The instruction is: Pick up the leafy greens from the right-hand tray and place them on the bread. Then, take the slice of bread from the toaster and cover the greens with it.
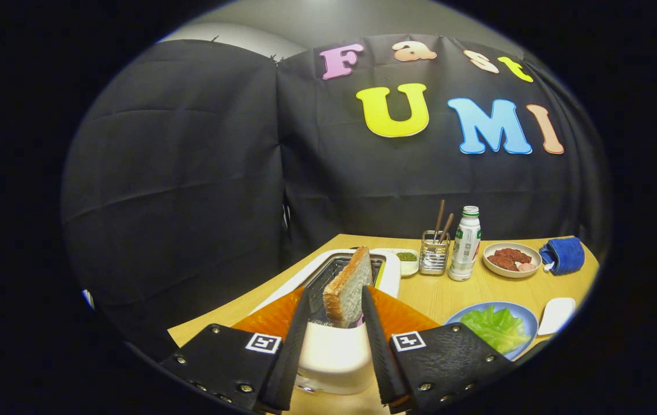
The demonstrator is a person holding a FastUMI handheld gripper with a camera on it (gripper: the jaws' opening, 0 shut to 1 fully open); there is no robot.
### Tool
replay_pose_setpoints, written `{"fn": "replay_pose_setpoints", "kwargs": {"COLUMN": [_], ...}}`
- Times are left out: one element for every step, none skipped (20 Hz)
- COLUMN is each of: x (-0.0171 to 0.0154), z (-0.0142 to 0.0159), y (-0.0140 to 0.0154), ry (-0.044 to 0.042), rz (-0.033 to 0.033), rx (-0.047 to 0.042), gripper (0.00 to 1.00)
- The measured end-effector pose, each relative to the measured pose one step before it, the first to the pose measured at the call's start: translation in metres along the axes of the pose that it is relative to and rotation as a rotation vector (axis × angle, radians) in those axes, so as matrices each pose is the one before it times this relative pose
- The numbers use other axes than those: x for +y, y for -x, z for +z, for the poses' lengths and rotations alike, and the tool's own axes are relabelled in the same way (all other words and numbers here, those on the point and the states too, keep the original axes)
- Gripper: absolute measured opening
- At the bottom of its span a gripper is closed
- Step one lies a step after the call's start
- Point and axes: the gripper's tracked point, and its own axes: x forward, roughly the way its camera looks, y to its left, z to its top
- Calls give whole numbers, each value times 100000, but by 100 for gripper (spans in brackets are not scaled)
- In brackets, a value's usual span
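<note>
Tool (335, 297) fingers pinch the bread slice (348, 285), which stands tilted above the slot of the white toaster (334, 351). At 3 o'clock of the toaster, the leafy greens (497, 327) lie on a blue plate (527, 317) on the wooden surface (438, 291).

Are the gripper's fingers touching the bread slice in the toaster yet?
Touching. In the gripper view both fingers close against the sides of the bread slice, which stands tilted in the toaster slot, with no gap showing on either side.
</note>
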Motion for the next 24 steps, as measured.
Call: {"fn": "replay_pose_setpoints", "kwargs": {"x": [-273,-178,-90,-73,451,628,-434,-464,-61,-111,-381,158,31,322,-39,-6,-101,40,-32,-48,-126,-95,-77,-154], "z": [-44,131,104,-64,-109,-318,213,-312,-286,380,51,-24,-146,109,86,184,-9,-1,132,281,507,691,625,820], "y": [-123,128,-131,-300,-298,-146,317,-319,-631,381,192,31,-148,35,235,168,73,22,120,182,167,211,306,225], "ry": [322,177,1194,1220,298,521,583,-1183,-620,-642,528,1487,842,572,-204,-429,-438,-156,-141,-1032,-497,-491,-147,-241], "rz": [-1612,-1155,-1546,-341,1415,2071,-2008,-979,-330,-3345,-985,1502,286,1262,797,176,299,613,497,226,-24,172,-130,-882], "rx": [-113,-465,-373,-499,174,-28,1279,-576,886,-289,-223,763,629,327,-203,-454,281,1070,681,-194,-433,-1100,-1011,-1752], "gripper": [56,55,52,52,52,52,52,35,19,19,5,5,5,5,5,5,5,5,4,5,4,4,4,4]}}
